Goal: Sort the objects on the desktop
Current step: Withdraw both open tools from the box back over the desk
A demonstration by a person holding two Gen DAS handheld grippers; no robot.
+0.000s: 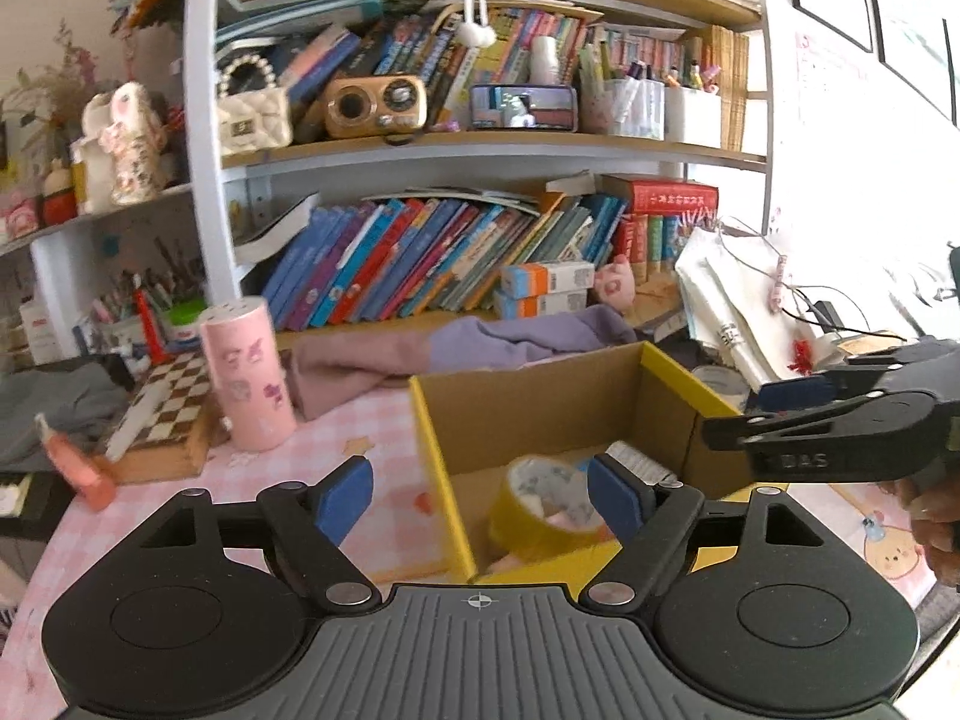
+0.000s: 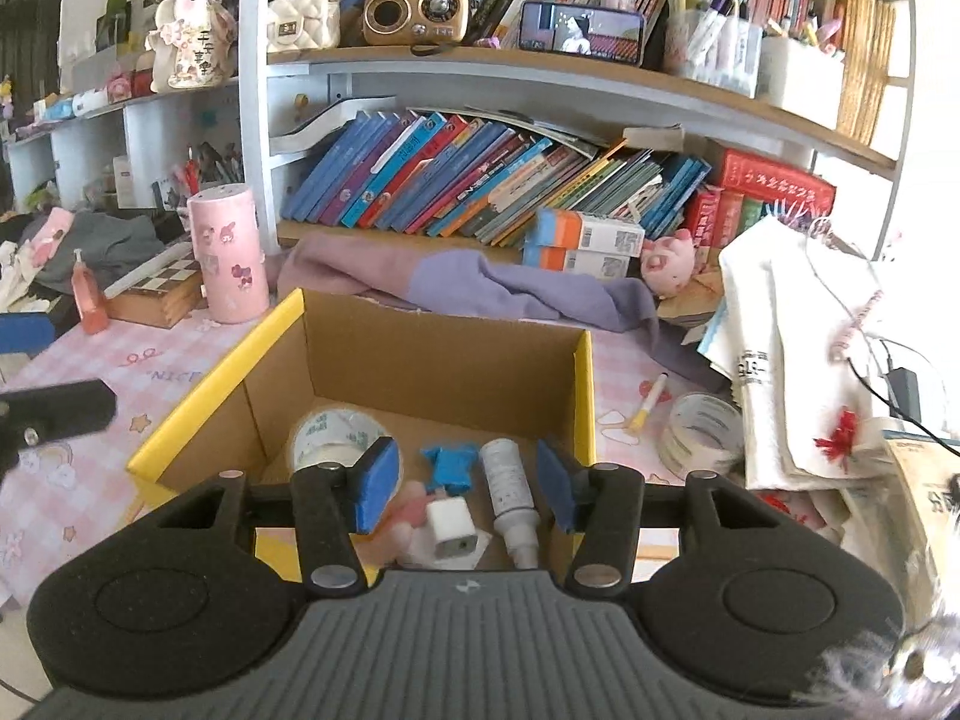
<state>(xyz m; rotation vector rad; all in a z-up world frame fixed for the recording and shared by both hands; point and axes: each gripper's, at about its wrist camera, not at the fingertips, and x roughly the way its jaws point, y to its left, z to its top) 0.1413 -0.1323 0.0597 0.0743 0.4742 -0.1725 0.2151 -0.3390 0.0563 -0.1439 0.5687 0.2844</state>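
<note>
A cardboard box with a yellow rim [image 1: 433, 456] [image 2: 210, 384] stands open on the pink desk mat. Inside it lie a yellow tape roll [image 1: 540, 513] [image 2: 330, 429], a blue piece [image 2: 447, 465], a white spray bottle [image 2: 510, 489], a white charger plug [image 2: 451, 525] and something pink [image 2: 414, 510]. My left gripper [image 1: 480, 498] hovers open over the box's left wall, nothing between its blue pads. My right gripper [image 2: 468, 483] hangs open above the box's contents, gripping nothing; it also shows side-on, the right gripper [image 1: 780, 414], over the box's right wall.
On the mat left of the box stand a pink cylinder [image 1: 249, 372] [image 2: 228, 255], a chessboard case [image 1: 162, 414] and a small orange bottle [image 1: 78, 462]. Right of the box lie a clear tape roll [image 2: 702, 432], a pen [image 2: 651, 399] and white papers [image 2: 792, 360]. Purple cloth [image 2: 480, 282] and bookshelves stand behind.
</note>
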